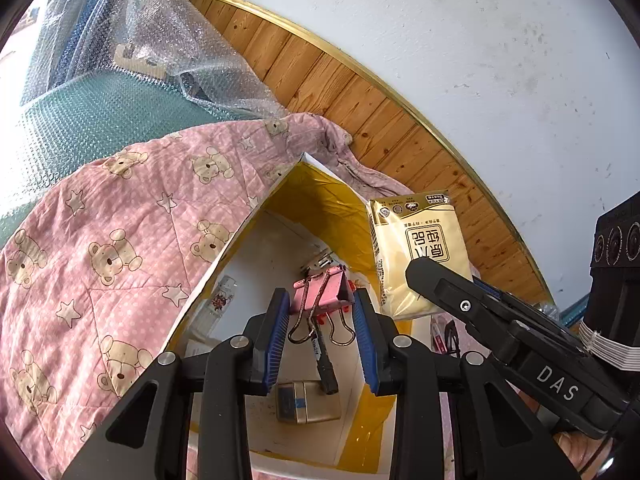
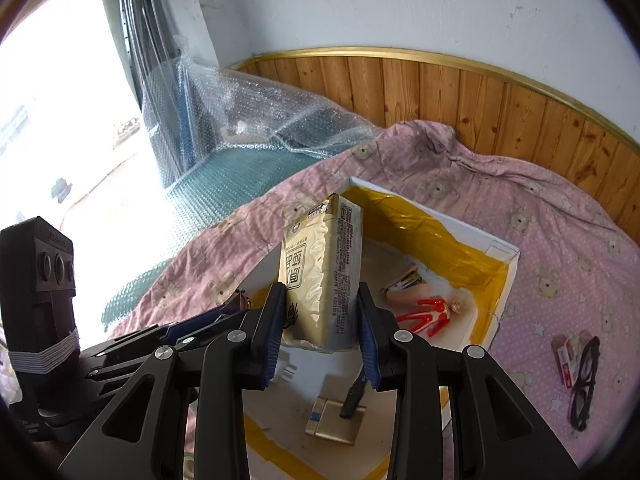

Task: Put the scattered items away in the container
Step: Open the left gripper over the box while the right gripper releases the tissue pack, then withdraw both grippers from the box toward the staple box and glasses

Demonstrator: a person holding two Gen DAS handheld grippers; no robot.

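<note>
Tidying is well under way on a bed covered by a pink quilt (image 2: 500,216) printed with bears and stars. A white box (image 2: 496,246), its inside edged with yellow tape, sits on the quilt and serves as the container.

Both grippers hang above the open box, each carrying something. The left gripper (image 1: 322,334) appears clenched on a pink binder clip (image 1: 322,292), which sits between its blue pads with the wire handles hanging down. The right gripper (image 2: 322,330) is clenched on a cream-coloured tissue pack (image 2: 320,272), held upright between its blue pads over the box.

Several things already lie inside the box: a small gold case (image 2: 335,420) at the near end, a dark pen-like object (image 2: 354,394) resting across it, a red and white toy figure (image 2: 430,314) toward the far side, and what looks like a stapler (image 2: 402,282) just behind the figure. The left wrist view also shows a small clear item (image 1: 222,300) by the left wall, too blurred to name.

Still out on the quilt, to the right of the box and well apart from it, are a pair of black glasses (image 2: 586,384) and a small red and white packet (image 2: 568,354) beside them.

By this reading the job is more than half done: the clip and tissue pack need releasing into the box, then the glasses and packet remain to be collected.
</note>
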